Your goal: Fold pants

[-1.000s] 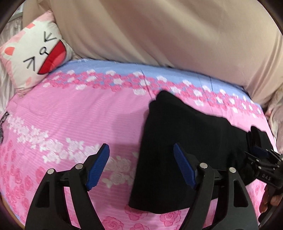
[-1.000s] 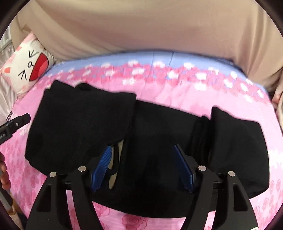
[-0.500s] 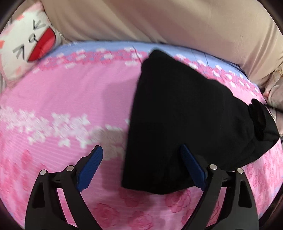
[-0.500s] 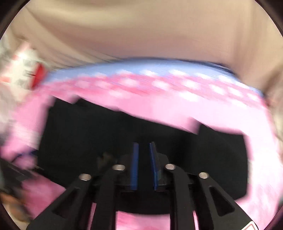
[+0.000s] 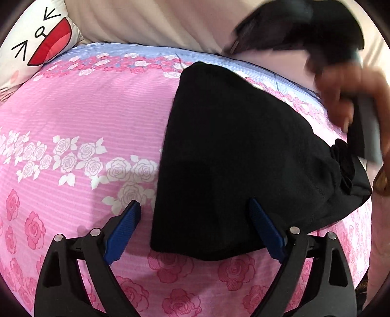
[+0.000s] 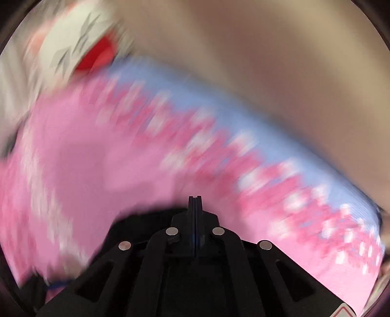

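the left gripper [image 5: 195,231] hangs low over the bed with its jaws spread wide and nothing pinched: the blue pad on one side sits over the pink sheet [image 5: 80,109], the other over black cloth. the folded pants [image 5: 234,151] lie ahead of it and toward its right finger, a dark slab whose straight left edge runs away from the tongs and whose near edge lies just past the fingertips. a bunched end trails off to the far right. to the left of the tongs the sheet is bare, a broad open stretch up to the cat-face cushion [image 5: 36,41] at the far left corner. the beige bedding [image 5: 151,22] closes off the far side.

the right gripper [image 6: 195,202] is clenched, pads pressed together; black cloth shows dimly right behind the tips, but the blur hides whether any is caught. in the left view it is a dark smear up at the far right, with the person's hand [image 5: 346,92] on its handle, above the pants.

a second ago the right tongs stood open over the pants; half a second ago they had nearly closed. the left tongs have widened and dropped closer to the sheet.
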Demonstrator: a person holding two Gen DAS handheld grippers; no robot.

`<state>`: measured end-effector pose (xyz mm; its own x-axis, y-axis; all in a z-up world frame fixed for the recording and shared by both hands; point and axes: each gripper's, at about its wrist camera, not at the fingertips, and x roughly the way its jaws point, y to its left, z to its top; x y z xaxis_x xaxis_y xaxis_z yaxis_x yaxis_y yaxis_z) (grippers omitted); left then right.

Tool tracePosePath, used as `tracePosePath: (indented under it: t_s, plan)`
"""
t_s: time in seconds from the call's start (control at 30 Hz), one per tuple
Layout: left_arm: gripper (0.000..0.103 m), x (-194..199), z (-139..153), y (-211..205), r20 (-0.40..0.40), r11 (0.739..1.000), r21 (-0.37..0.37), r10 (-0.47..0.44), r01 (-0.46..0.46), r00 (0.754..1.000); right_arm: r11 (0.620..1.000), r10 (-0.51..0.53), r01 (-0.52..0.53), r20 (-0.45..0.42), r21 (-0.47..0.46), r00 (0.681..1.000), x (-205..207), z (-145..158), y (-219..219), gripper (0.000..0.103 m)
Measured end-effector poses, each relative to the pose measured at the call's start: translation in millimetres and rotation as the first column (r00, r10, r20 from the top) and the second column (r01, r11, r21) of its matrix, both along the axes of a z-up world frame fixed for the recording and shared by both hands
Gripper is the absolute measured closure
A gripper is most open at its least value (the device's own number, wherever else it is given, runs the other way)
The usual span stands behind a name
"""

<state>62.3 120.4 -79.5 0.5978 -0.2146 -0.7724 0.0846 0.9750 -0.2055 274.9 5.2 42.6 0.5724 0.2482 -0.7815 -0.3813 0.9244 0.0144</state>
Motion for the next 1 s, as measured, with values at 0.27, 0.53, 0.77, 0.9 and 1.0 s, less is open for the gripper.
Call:
tracePosePath:
  t_s: [0.27, 0.53, 0.77, 0.9, 1.0]
  plan:
    - [0.012, 0, 0, -1, 0.011, 1.0, 0.004, -0.019, 0.019, 1.0, 0.978, 0.197, -0.204, -0.124, -0.047, 0.972, 0, -28, 25, 0.03]
    - [0.012, 0, -1, 0, 0.013, 1.0, 0.006, -0.021, 0.021, 1.0, 0.958, 0.286, -0.275, -0.213, 0.081, 0.934, -3, -33, 37, 0.094]
    - [0.009, -3, -2, -3, 0.023, 1.0, -0.004, -0.008, 0.008, 1.0, 0.995, 0.074, -0.068, -0.079, 0.074, 0.994, 23, -7, -7, 0.103]
    - [0.008, -3, -4, -10, 0.03, 0.999, 0.048, -0.024, 0.023, 0.999, 0.999, -0.012, 0.015, -0.073, 0.041, 0.997, 44, -12, -27, 0.103]
    - [0.008, -3, -2, -5, 0.016, 1.0, 0.02, -0.024, 0.023, 1.0, 0.998, -0.046, 0.047, -0.019, 0.046, 0.999, 29, -4, -41, 0.096]
